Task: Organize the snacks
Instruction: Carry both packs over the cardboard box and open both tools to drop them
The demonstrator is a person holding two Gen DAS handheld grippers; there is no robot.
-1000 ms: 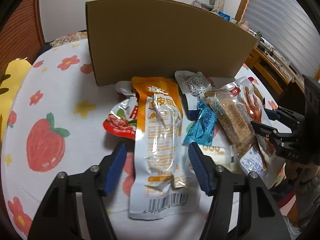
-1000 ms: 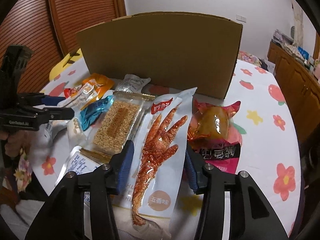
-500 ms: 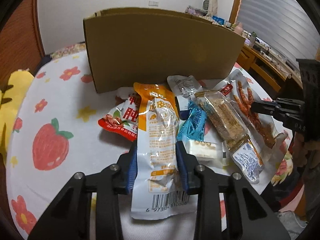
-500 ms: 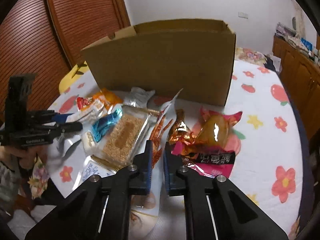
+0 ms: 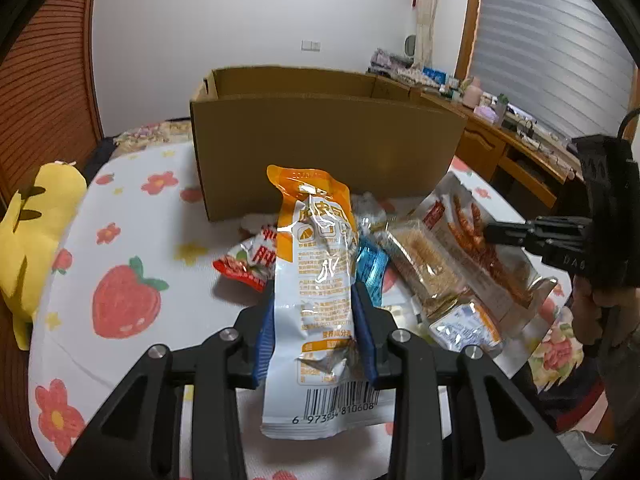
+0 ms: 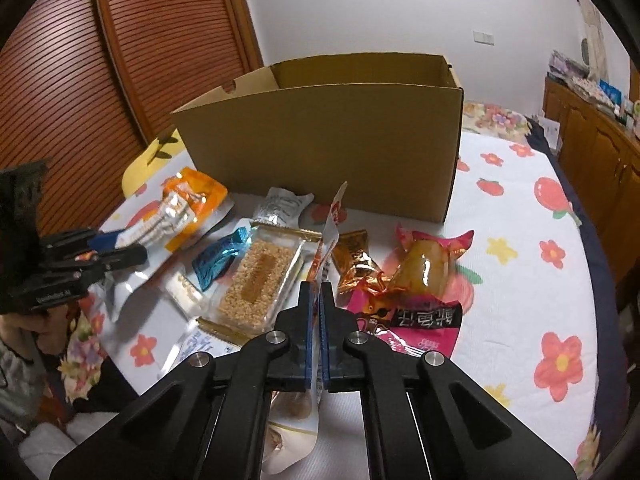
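My left gripper (image 5: pixel 314 300) is shut on an orange and white snack pack (image 5: pixel 316 264) and holds it raised above the table; it also shows in the right wrist view (image 6: pixel 180 216). My right gripper (image 6: pixel 319 292) is shut on a clear chicken-feet snack pack (image 6: pixel 330 220), held edge-on and lifted; the same pack shows in the left wrist view (image 5: pixel 476 248). An open cardboard box (image 5: pixel 328 152) stands behind the snacks, also in the right wrist view (image 6: pixel 320 140).
On the flowered tablecloth (image 6: pixel 520 280) lie a sesame bar pack (image 6: pixel 260 276), a blue wrapper (image 6: pixel 218 258), a pink pack (image 6: pixel 420 280), a gold wrapper (image 6: pixel 356 260) and a red pack (image 5: pixel 248 260). A yellow plush (image 5: pixel 28 232) sits at the left edge.
Both grippers closed on their packs and lifted them off the table. The box's open top has come into view.
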